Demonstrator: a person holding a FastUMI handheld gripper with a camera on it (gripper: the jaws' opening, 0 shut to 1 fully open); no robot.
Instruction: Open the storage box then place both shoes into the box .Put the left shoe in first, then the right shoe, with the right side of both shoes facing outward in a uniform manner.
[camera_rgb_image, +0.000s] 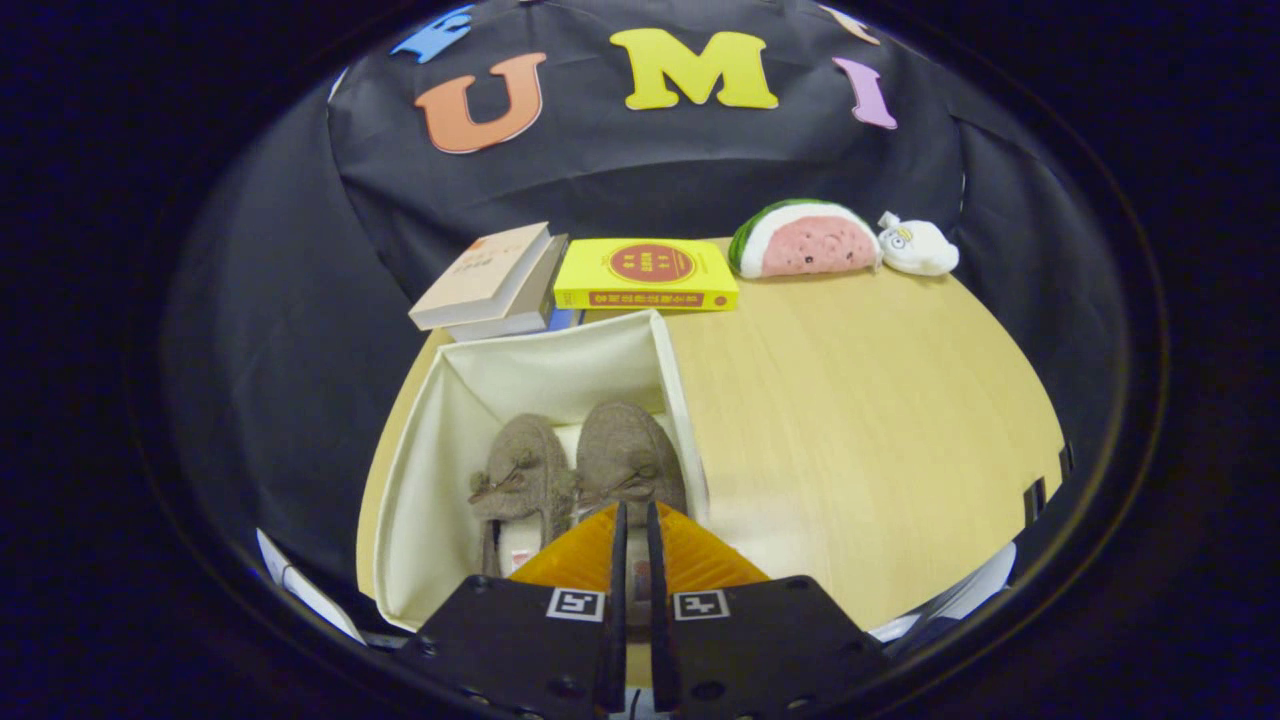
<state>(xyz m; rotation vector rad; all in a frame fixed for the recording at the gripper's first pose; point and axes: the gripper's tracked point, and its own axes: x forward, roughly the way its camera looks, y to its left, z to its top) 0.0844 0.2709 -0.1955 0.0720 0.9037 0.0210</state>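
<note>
Gripper (632, 520) fingers nearly together, thin gap, gripping nothing visible. Just ahead: open cream box (430, 440) on table (860, 420), two brown fuzzy shoes (580, 470) side by side inside, bow-trimmed toes facing away.

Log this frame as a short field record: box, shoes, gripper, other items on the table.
box: cream storage box, open, on the wooden table
shoes: left shoe and right shoe, both brown, side by side inside the box
gripper: gripper, fingers nearly together just above the right shoe's heel end; grip unclear
behind box: stacked books, yellow book
far side: watermelon plush, white plush
</note>
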